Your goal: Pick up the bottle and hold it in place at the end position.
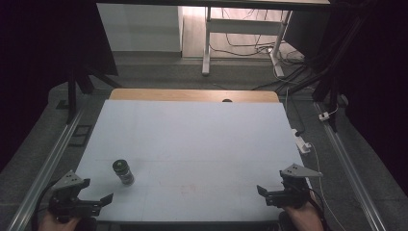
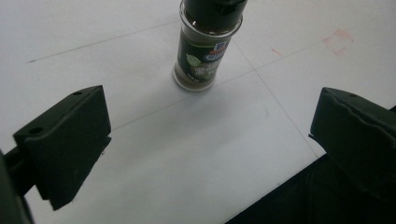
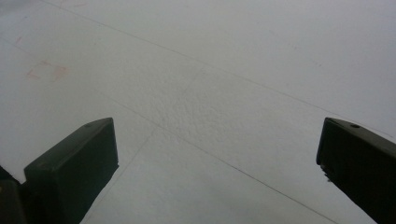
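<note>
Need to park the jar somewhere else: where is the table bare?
Nearly everywhere. The spice jar stands alone near the left gripper. From the jar across to the right gripper, and back to the wooden strip, the white table is bare. No crowding.

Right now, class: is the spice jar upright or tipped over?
Upright: the spice jar stands on its base on the table, dark cap on top.

A blue brand badge is showing on the green label of the spice jar [image 2: 205,51], at twelve o'clock in the left gripper view, but its lettering is proving too blurred to read.
</note>
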The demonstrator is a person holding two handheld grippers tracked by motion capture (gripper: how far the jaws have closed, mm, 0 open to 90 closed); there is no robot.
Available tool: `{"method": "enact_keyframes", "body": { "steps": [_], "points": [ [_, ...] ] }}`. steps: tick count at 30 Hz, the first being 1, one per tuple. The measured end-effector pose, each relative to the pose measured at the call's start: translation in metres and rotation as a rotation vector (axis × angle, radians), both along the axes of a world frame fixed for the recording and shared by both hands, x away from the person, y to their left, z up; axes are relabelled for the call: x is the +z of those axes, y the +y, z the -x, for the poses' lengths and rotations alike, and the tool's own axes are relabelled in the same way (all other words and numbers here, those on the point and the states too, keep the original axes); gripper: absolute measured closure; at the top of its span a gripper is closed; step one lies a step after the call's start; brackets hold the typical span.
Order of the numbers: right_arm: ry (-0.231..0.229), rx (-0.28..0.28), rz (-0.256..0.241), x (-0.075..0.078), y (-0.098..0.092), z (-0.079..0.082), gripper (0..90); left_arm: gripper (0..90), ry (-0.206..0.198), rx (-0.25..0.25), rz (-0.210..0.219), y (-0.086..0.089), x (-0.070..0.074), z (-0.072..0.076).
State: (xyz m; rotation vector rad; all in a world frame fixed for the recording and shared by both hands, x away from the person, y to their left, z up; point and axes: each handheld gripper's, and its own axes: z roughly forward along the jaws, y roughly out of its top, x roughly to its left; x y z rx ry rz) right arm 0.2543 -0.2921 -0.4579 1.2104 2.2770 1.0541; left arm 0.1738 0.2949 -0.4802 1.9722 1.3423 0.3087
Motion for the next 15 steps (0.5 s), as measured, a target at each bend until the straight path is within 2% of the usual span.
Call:
{"method": "enact_keyframes", "body": {
  "steps": [4, 9, 15],
  "points": [
    [0.021, 0.005, 0.001, -0.0008, -0.0001, -0.0017, 0.0, 0.0, 0.019, -0.008, 0.010, 0.0006, -0.0006, -0.0016],
    [0.028, 0.022, 0.003, -0.0011, 0.0003, -0.0021, 0.0, 0.0, 0.011, -0.018, 0.005, 0.0001, -0.0004, -0.0022],
    [0.043, 0.037, 0.009, -0.0017, 0.0014, -0.0031, 0.0, 0.0, 0.022, -0.043, 0.042, 0.0036, -0.0015, -0.0048]
  ]
}}
